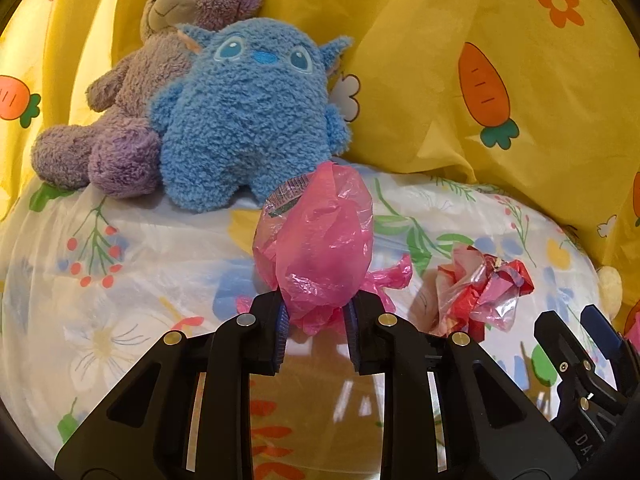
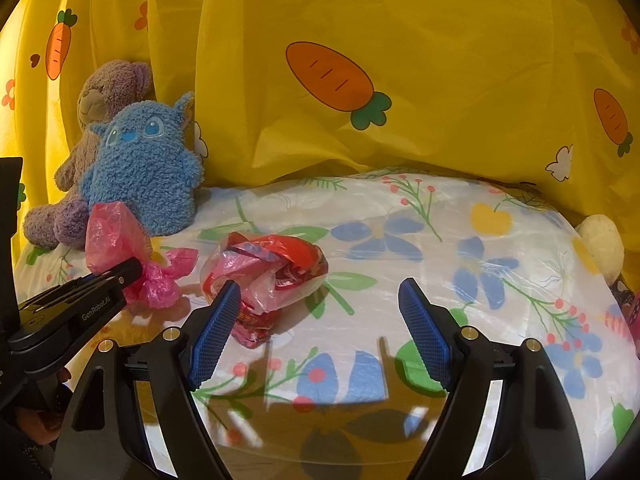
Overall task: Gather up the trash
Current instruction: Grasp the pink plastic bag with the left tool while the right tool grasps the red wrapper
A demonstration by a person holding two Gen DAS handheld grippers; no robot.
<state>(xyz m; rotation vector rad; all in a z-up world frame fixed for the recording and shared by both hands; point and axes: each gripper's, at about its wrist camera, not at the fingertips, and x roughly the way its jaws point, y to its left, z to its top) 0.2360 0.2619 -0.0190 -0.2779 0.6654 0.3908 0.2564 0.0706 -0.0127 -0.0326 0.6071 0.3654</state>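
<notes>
A: Left gripper, lower centre of the left view: blue ribbed pads nearly together, pinching the knotted neck of the pink bag. Thin, crinkled, translucent film; egg-shaped.

B: Axis?

A: Long axis stands up from the jaws toward the top of the frame. A printed strip near its upper left; unreadable.

B: Right gripper?

A: Lower centre of the right view, spread wide, empty. Red wrapper lies crumpled just left of centre, glossy foil and clear film, beside the left pad; contact not determinable. Its print is unreadable.

B: Surface?

A: Glossy floral sheet. Two fuzzy plush toys, blue and purple, upper left. The other gripper's arm reads "GenRobot.AI".
</notes>
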